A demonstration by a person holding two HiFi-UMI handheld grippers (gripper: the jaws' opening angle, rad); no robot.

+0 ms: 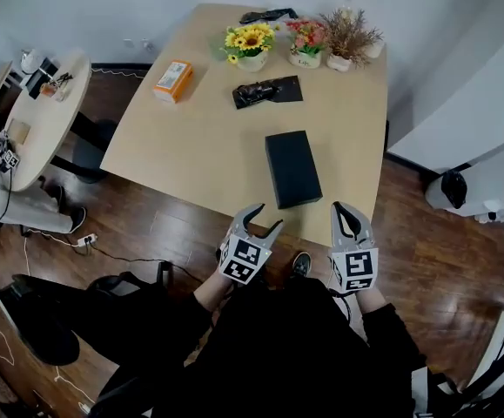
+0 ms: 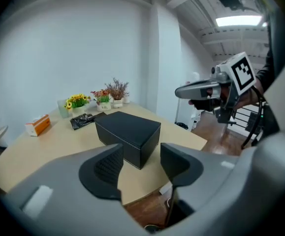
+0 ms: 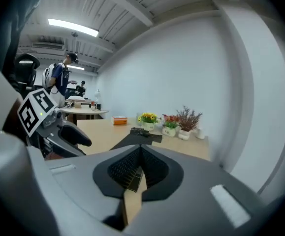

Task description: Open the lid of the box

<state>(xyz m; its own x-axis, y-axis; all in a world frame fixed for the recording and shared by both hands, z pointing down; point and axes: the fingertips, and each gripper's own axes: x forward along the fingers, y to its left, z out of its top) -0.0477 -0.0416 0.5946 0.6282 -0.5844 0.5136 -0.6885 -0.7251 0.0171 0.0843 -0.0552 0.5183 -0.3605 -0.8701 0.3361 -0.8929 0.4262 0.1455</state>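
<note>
The black box [image 1: 292, 168] sits shut on the table [image 1: 199, 138], near the edge by the person. The left claw [image 1: 267, 216] is wide open and empty. The right claw [image 1: 340, 209] is shut tight on nothing, and in its own view its jaws hide most of the box.

This looks like an office or shared workroom — a pale wooden surface [image 1: 199, 138] stands on a dark plank floor [image 1: 173, 225] against plain white walls [image 2: 83, 48], with a row of small flower pots [image 1: 307, 46] at its far end. A round side table [image 1: 56, 133] beside it carries small gadgets and cables, and a power strip [image 1: 84, 241] lies on the floor. Strip lights [image 3: 73, 27] hang under an exposed ceiling — a person [image 3: 58, 80] stands by another table farther back.
</note>
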